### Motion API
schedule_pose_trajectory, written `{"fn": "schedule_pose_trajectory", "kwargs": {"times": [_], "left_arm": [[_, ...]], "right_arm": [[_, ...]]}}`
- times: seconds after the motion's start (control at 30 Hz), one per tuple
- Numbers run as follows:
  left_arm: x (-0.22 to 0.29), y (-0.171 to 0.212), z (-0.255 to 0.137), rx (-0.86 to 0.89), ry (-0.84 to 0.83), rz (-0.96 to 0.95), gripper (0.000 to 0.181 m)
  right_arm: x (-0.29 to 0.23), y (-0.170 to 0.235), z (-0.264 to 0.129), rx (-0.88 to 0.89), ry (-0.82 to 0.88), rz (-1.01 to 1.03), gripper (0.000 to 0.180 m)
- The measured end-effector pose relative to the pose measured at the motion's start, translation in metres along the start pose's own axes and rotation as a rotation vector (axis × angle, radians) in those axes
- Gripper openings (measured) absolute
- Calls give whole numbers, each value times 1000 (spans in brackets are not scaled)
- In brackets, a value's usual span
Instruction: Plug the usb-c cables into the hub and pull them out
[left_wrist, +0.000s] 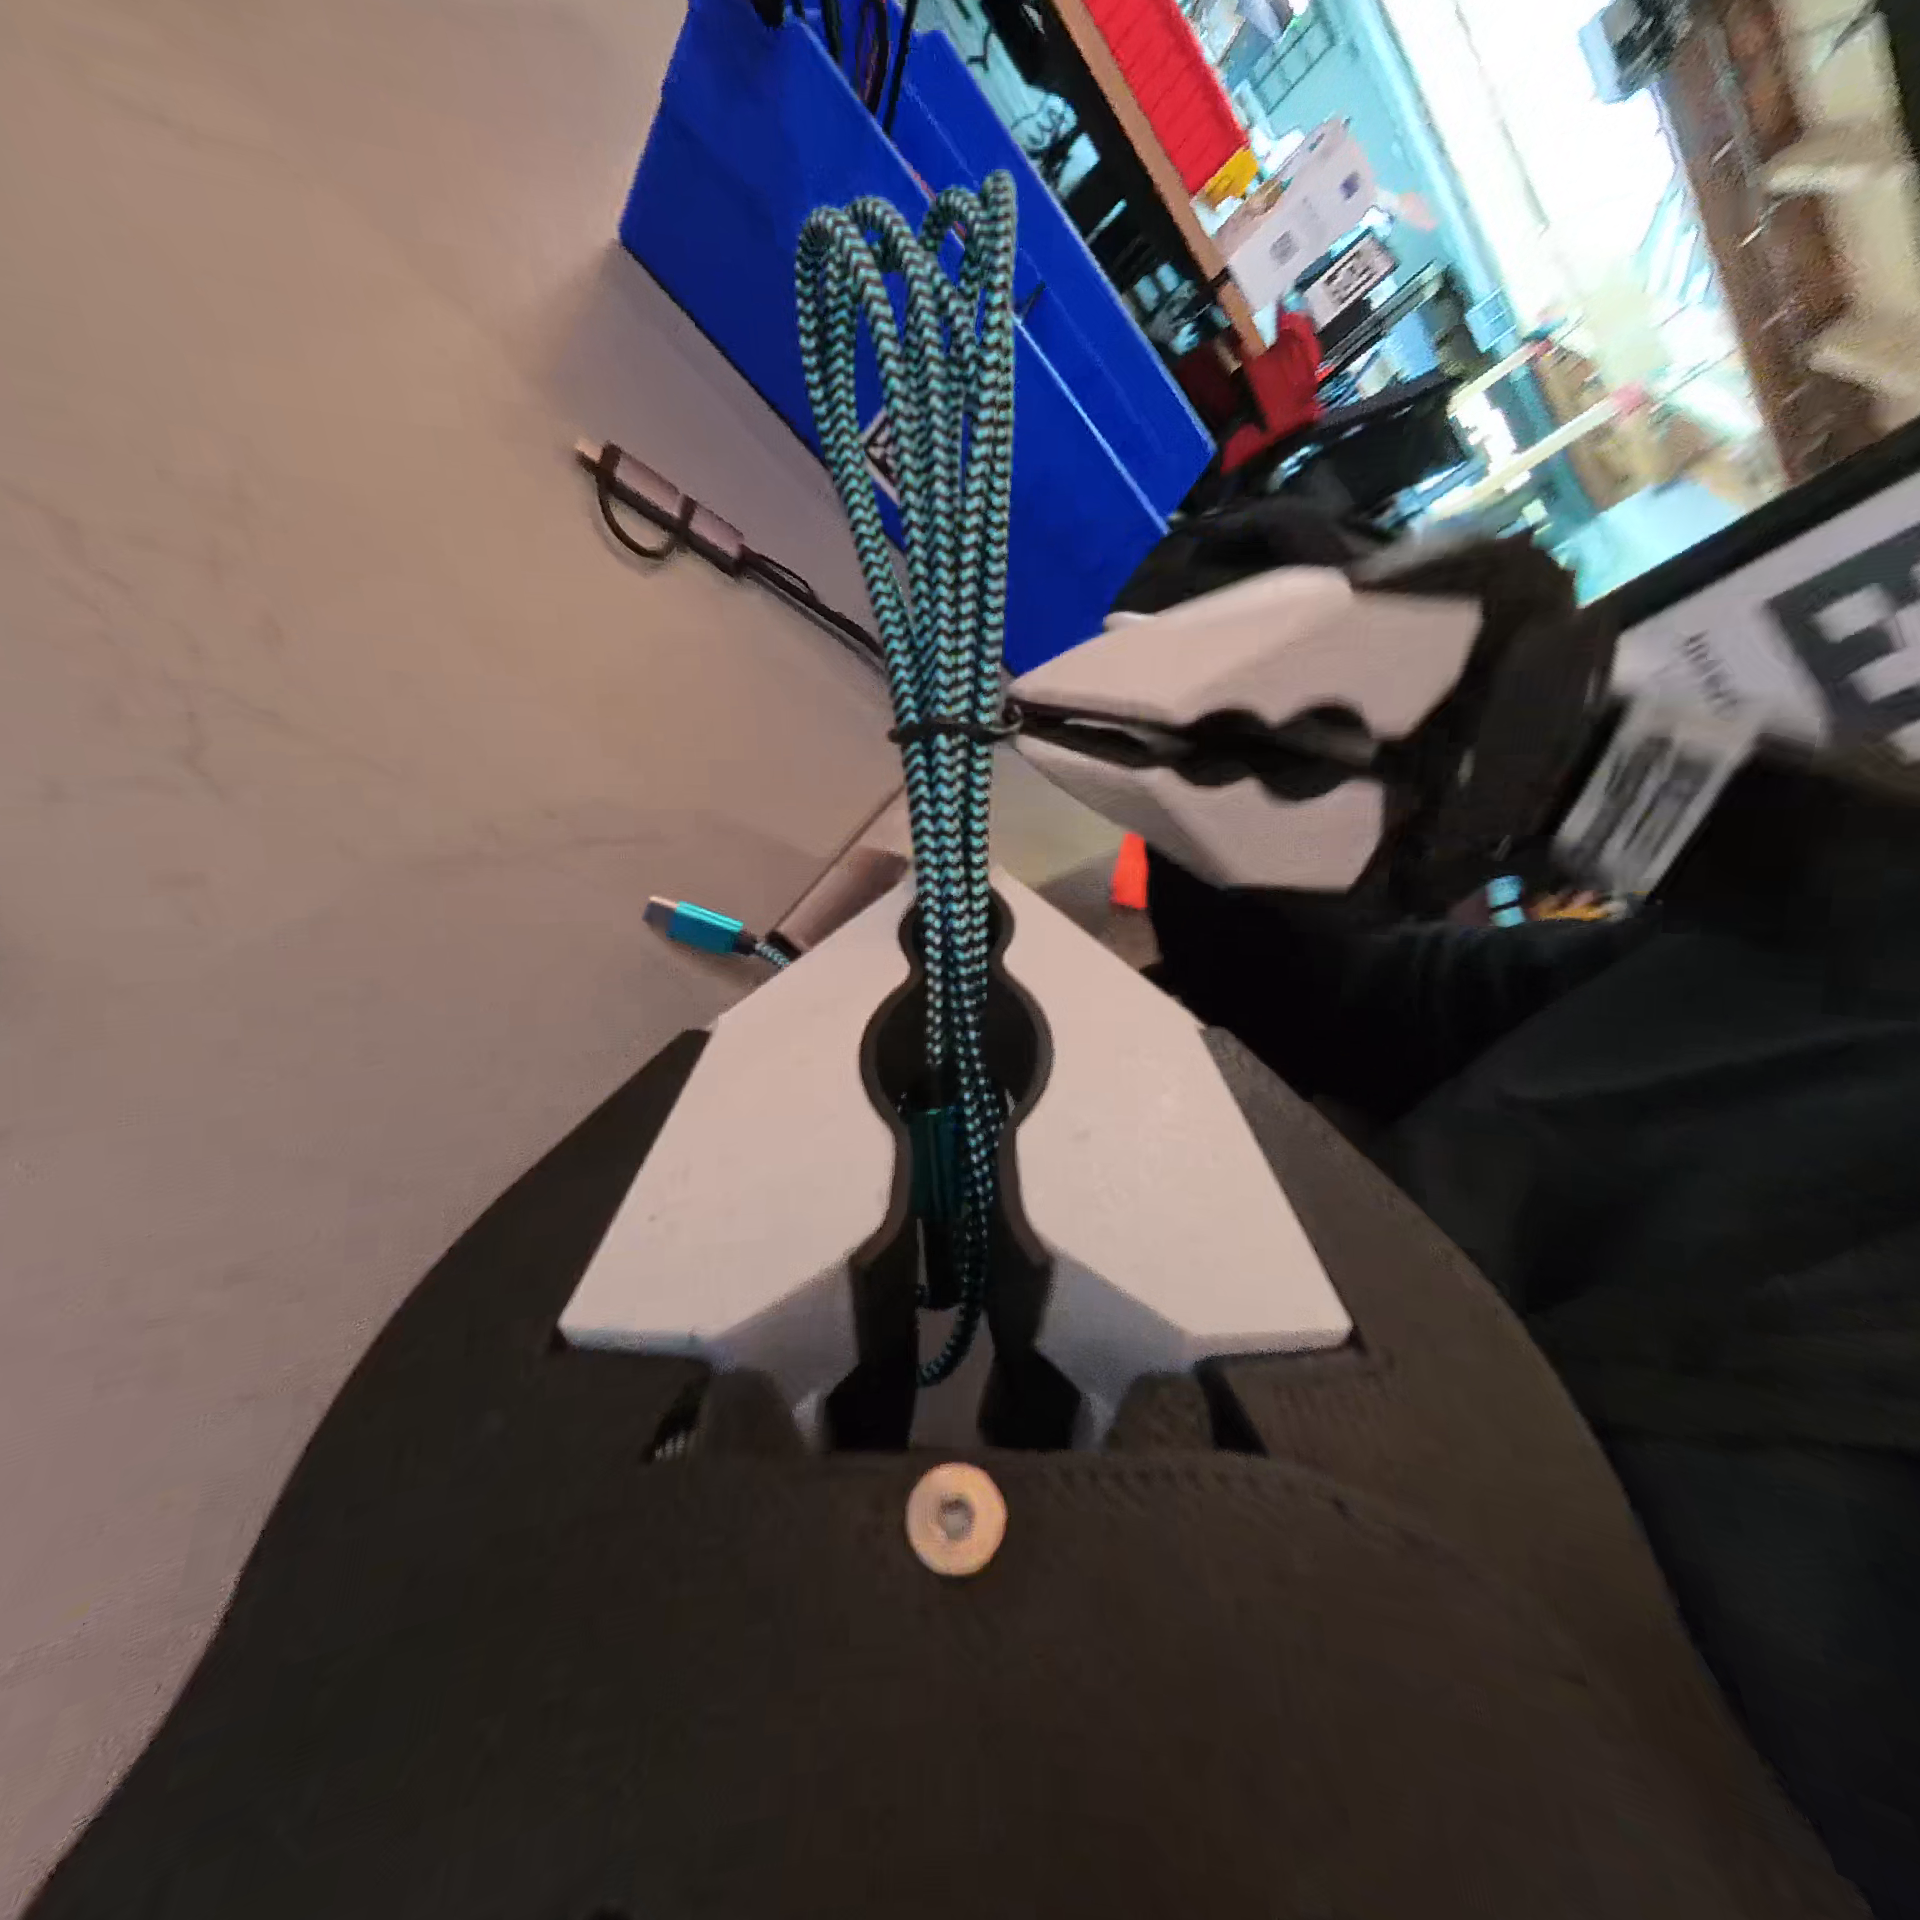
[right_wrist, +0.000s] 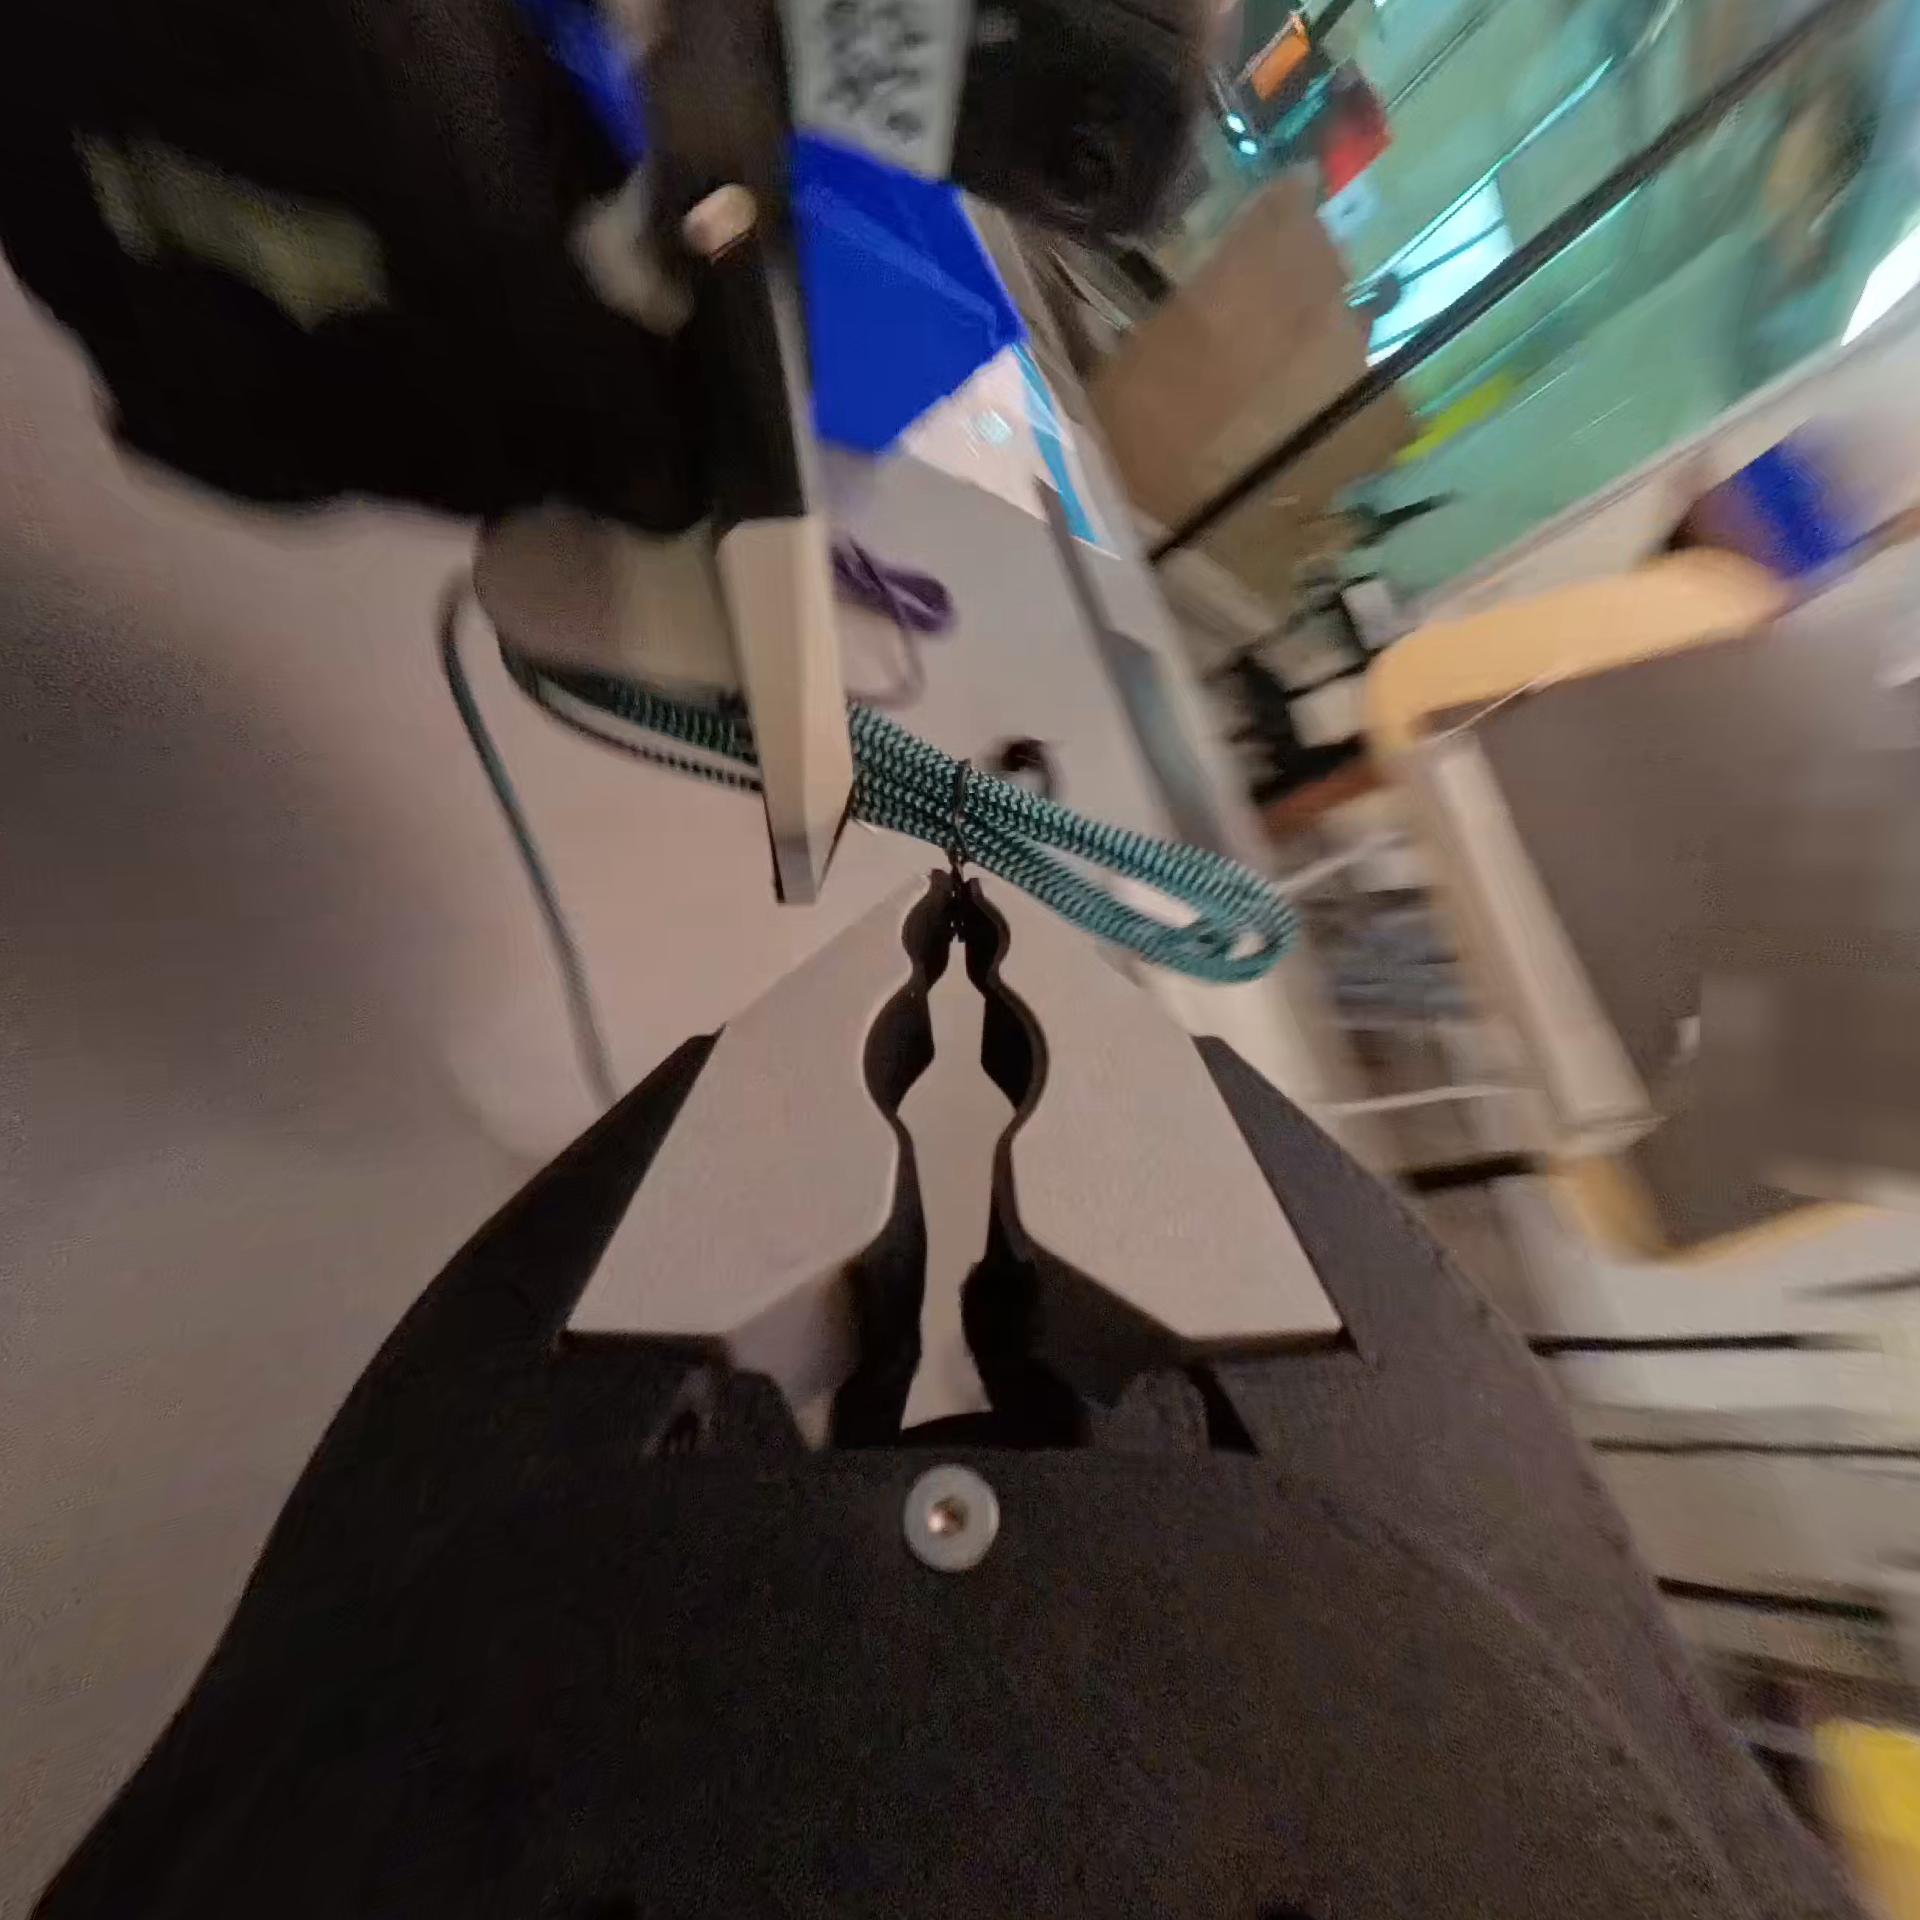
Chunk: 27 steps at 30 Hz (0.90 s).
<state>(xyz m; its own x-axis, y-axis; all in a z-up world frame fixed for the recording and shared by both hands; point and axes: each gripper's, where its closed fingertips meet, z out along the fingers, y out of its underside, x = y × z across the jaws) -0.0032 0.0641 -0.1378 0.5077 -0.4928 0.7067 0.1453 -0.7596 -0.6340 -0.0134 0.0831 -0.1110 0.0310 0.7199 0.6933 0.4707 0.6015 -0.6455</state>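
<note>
One teal-and-black braided cable bundle (left_wrist: 951, 582) clamped in left gripper (left_wrist: 954, 914), right gripper (right_wrist: 951, 902) pinching its one black tie (right_wrist: 961, 821) beside, second teal plug (left_wrist: 698, 925) beyond.

Left wrist view: taken from just behind the left gripper (left_wrist: 954, 914), looking forward along its two fingers, rolled so that the table (left_wrist: 312, 623) is seen at the left and the room at the upper right. The braided cable bundle (left_wrist: 940, 520) is seen at very close range, end-on and upward from the fingertips. Beyond the bundle a blue bin (left_wrist: 914, 343) is seen.

Right wrist view: taken from just behind the right gripper (right_wrist: 951, 894), likewise tilted and blurred, with the bundle (right_wrist: 1039, 842) seen crosswise just beyond the fingertips.

Shared region: the bundle, its thin black tie (left_wrist: 940, 730) (right_wrist: 961, 800), and each opposite gripper, seen beside the bundle.
</note>
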Motion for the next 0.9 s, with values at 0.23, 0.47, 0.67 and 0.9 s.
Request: {"fn": "schedule_pose_trajectory", "kwargs": {"times": [0.23,0.47,0.67,0.9], "left_arm": [[-8,3,-1,31,2,-33,1],[-8,-2,-5,31,-107,173,2],[-6,1,-2,18,-131,225,2],[0,0,-1,20,-55,131,1]], "right_arm": [[-12,0,5,59,-83,7,1],[-14,-5,2,292,-498,945,20],[-24,-14,2,351,-613,1099,4],[-16,1,6,191,-374,722,0]]}}
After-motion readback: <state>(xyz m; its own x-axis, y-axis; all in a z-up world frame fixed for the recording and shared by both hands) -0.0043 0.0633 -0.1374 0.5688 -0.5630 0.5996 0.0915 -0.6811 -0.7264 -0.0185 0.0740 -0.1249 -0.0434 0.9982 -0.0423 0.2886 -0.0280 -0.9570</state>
